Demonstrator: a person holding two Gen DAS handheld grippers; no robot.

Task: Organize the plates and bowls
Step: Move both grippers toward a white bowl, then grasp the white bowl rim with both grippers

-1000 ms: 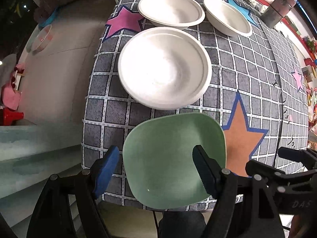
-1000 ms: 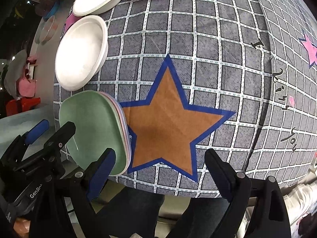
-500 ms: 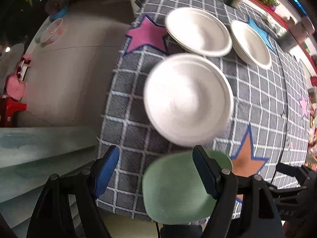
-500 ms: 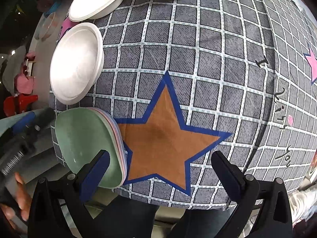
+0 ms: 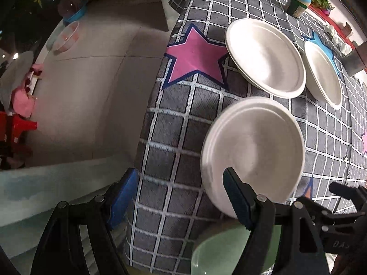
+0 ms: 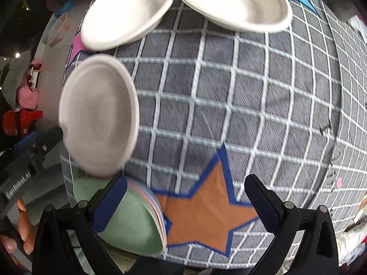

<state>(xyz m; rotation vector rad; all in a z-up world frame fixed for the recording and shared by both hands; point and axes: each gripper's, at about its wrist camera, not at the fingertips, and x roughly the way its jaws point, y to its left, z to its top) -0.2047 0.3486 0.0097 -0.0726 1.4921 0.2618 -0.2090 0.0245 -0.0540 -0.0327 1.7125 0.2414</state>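
Observation:
Three white paper bowls lie on the grey checked tablecloth [image 5: 183, 123]. The nearest bowl [image 5: 254, 146] sits just ahead of my left gripper [image 5: 176, 199], which is open, its right finger at the bowl's near rim. Two more bowls [image 5: 266, 57] [image 5: 323, 71] lie farther back. A stack of plates with a green one on top [image 6: 130, 224] sits at the table's near edge. My right gripper [image 6: 183, 206] is open above the orange star [image 6: 206, 213], its left finger over the green plate. The near bowl [image 6: 98, 114] and far bowls [image 6: 126, 11] [image 6: 231, 0] also show there.
The table edge drops to a beige sofa [image 5: 87, 87] on the left. A pink star [image 5: 195, 57] is printed near the far-left bowl. A green-lidded jar [image 5: 298, 2] and a metal tin [image 5: 355, 59] stand at the back.
My left gripper has moved left and forward, so the green plate slid below it and the near white bowl is now at its right finger. My right gripper moved forward over the table.

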